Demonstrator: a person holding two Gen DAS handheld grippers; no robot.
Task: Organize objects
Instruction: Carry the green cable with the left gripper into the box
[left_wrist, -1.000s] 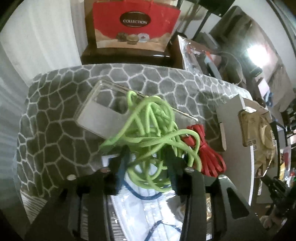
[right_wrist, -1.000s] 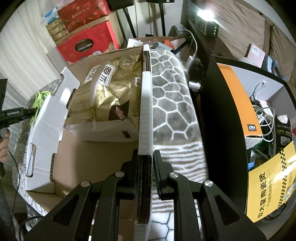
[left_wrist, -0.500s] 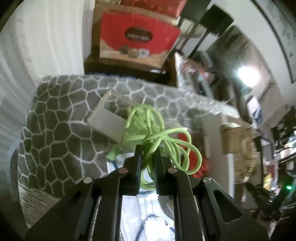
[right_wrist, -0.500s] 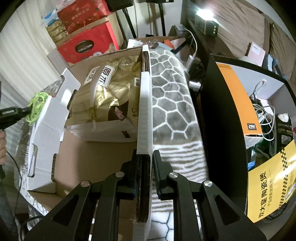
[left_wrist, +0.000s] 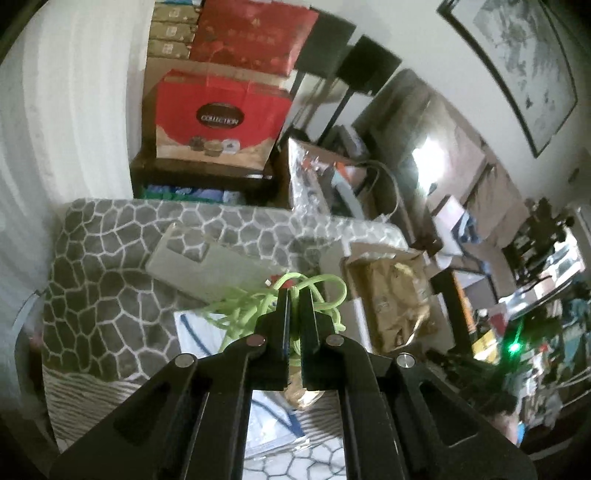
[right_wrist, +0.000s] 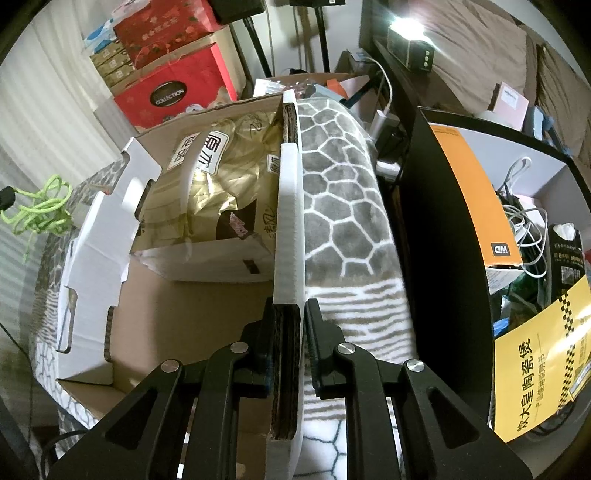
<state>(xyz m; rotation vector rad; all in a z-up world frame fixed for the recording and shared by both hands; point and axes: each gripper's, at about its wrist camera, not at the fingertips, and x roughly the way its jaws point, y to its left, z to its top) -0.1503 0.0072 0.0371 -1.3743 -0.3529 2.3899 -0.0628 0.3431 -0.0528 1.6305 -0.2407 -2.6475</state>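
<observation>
Left tongs (left_wrist: 294, 295): jaws have just been closing, now clamped on the tangled green cord (left_wrist: 255, 306), which hangs off the grey patterned blanket (left_wrist: 92, 277).
Right tongs (right_wrist: 289, 314): clamped on the near wall of the cardboard box (right_wrist: 288, 229).
Box contents: gold paper bag (right_wrist: 218, 184).

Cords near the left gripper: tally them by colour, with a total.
Green cord: 1, bunched and pinched in the left gripper
Red cord: 1, only a sliver showing behind the green one
Total: 2
</observation>
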